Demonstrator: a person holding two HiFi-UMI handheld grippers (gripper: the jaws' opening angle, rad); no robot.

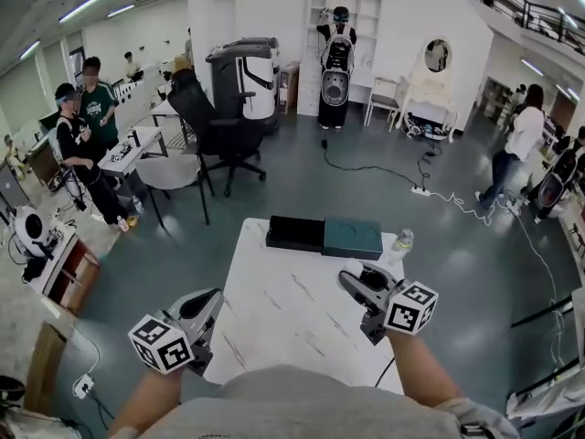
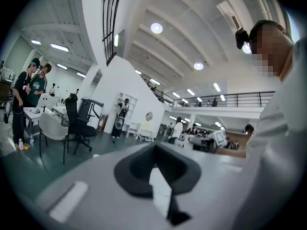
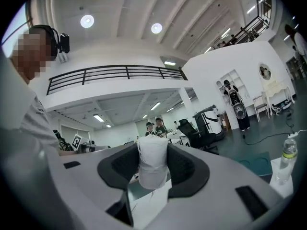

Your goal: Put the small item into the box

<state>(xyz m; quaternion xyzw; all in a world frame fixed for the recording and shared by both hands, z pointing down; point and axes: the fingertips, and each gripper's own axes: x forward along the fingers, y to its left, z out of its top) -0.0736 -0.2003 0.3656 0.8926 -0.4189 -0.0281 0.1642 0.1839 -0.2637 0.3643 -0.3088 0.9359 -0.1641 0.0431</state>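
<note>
A small white item (image 3: 152, 166) sits pinched between the dark pads of my right gripper (image 3: 152, 169), which is raised above the right side of the white table (image 1: 283, 318). In the head view the right gripper (image 1: 352, 284) points toward the table's far edge, where a black box half (image 1: 294, 233) and a teal half (image 1: 352, 239) lie side by side. The teal part (image 3: 259, 166) also shows low on the right in the right gripper view. My left gripper (image 1: 210, 305) hovers at the table's near left corner, and its jaws (image 2: 154, 164) are shut with nothing between them.
A clear water bottle (image 1: 402, 242) stands at the table's far right corner, next to the teal half. A black office chair (image 1: 215, 126) and a white chair (image 1: 169, 174) stand beyond the table on the left. Several people stand around the room. A cable (image 1: 430, 193) runs along the floor.
</note>
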